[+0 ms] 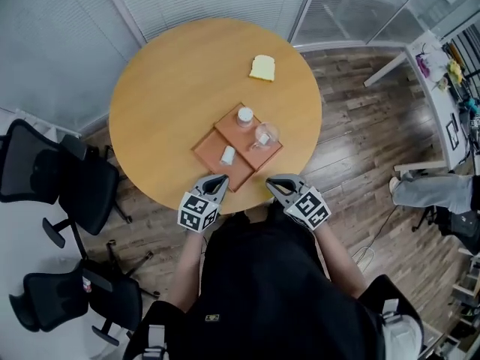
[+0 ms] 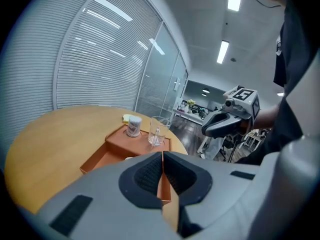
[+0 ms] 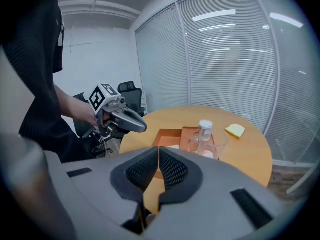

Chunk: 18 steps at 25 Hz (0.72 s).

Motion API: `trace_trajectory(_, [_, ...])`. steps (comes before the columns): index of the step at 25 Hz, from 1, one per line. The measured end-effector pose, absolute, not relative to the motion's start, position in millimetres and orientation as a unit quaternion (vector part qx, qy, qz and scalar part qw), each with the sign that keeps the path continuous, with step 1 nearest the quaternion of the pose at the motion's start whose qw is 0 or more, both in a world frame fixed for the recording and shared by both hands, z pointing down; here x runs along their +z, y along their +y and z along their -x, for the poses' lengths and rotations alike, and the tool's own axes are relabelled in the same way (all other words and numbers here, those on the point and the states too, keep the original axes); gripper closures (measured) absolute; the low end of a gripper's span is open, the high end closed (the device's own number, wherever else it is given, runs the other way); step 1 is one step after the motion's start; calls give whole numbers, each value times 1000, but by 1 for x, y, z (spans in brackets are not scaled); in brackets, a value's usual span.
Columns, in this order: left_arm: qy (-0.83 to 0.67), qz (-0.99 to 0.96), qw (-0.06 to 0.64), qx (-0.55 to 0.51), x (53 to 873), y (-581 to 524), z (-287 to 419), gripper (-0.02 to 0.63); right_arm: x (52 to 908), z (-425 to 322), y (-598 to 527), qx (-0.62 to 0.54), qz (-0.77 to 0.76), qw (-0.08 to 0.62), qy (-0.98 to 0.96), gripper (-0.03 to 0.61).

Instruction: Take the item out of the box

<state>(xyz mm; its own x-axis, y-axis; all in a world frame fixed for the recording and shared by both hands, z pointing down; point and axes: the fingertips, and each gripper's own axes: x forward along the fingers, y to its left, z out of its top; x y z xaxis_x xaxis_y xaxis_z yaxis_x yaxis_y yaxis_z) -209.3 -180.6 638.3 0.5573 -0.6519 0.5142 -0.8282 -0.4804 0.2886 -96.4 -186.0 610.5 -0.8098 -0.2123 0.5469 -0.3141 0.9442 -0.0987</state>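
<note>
**Head view: two clenched grippers, one box, three items still inside**

Both hand-held grippers hovered at the near edge of one round wooden table [image 1: 172,73]. The left gripper [image 1: 223,178] had its jaws pressed together with nothing between them, as its own view [image 2: 162,155] confirmed. The right gripper [image 1: 270,180] was likewise clenched and empty, as seen along its jaws [image 3: 158,151].

Just ahead of the two tips lay one orange box [image 1: 202,150], made up of two shallow trays side by side. Three items sat in it. One small white piece [image 1: 228,155] lay in the nearer tray, closest to the left gripper. One white-capped jar [image 1: 245,116] and one clear glass mug [image 1: 265,135] stood upright in the farther tray, the mug more in front of the right gripper. Neither gripper touched the box or its contents.

Well beyond the box, one yellow sponge [image 1: 262,67] lay alone on the table. Two black office chairs [image 1: 75,186] stood on the floor out to the left gripper's side.
</note>
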Motion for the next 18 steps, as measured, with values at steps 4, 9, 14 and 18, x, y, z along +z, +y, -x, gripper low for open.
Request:
trace_trajectory(4, [-425, -846, 265, 184, 650, -187, 216, 606, 617, 99, -178, 108, -159, 279, -941, 572])
trace_trajectory(9, [-421, -845, 267, 193, 658, -198, 220, 606, 618, 104, -173, 112, -161, 285, -938, 572])
trace_trajectory(14, [-427, -839, 275, 194, 668, -210, 222, 606, 627, 105, -170, 113, -146, 295, -938, 572])
trace_trajectory(18, [-423, -835, 289, 202, 681, -214, 223, 597, 627, 107, -173, 116, -144, 297, -937, 572])
